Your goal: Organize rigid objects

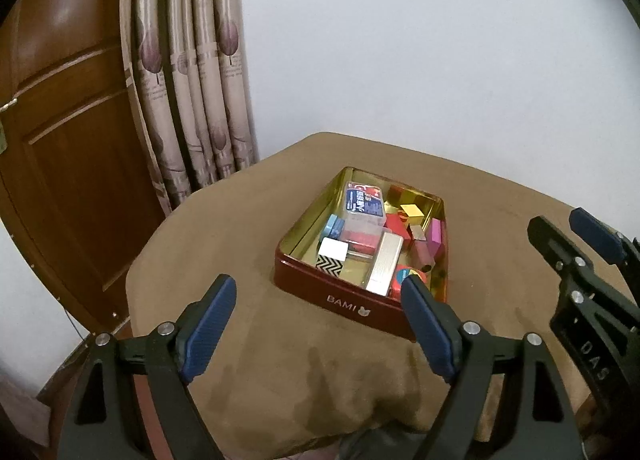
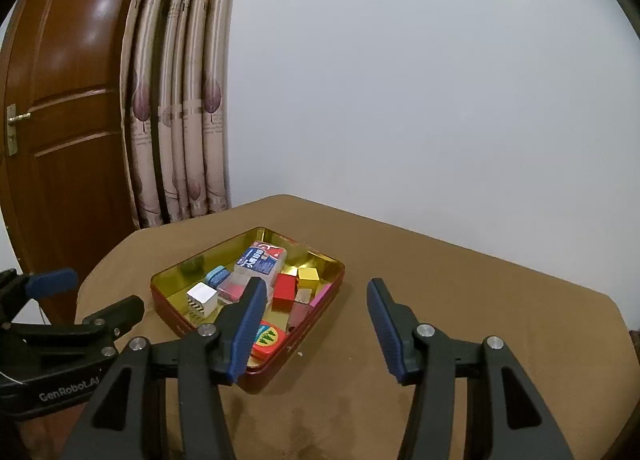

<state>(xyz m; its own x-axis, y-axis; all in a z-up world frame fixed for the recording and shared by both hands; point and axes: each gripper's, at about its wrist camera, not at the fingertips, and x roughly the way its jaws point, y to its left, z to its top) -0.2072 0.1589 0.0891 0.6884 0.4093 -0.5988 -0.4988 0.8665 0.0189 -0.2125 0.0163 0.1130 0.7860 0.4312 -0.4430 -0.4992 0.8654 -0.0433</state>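
**Both hand-held grippers empty above a filled tin: the collecting step looks finished**

*Left wrist view.* The left hand-held gripper [image 1: 318, 330] fills the lower part of the frame, its blue pads spread wide with nothing between them. Beyond it, at centre, the red tin [image 1: 352, 302] with a gold lining sits on the brown-covered bench [image 1: 224, 227]. Inside lie the rigid objects: a blue-labelled clear case [image 1: 364, 205] at the far end, a silver bar [image 1: 386, 262] towards the near wall, a white cube [image 1: 333, 250] at its left, and a yellow cube [image 1: 412, 211] at the upper right. The right hand-held gripper [image 1: 560, 238] enters at the right edge, clear of the tin.

*Right wrist view.* The right hand-held gripper [image 2: 316, 324] stands released in the lower centre, gripping nothing; its left finger overlaps the tin in the picture, though contact cannot be judged. The tin lies left of centre, and the bench around it shows no loose pieces.

*Reading.* Everything visible already lies in the tin, so the task appears near its end. A further move would call for tidying the contents, or for withdrawing without knocking the tin's rim.
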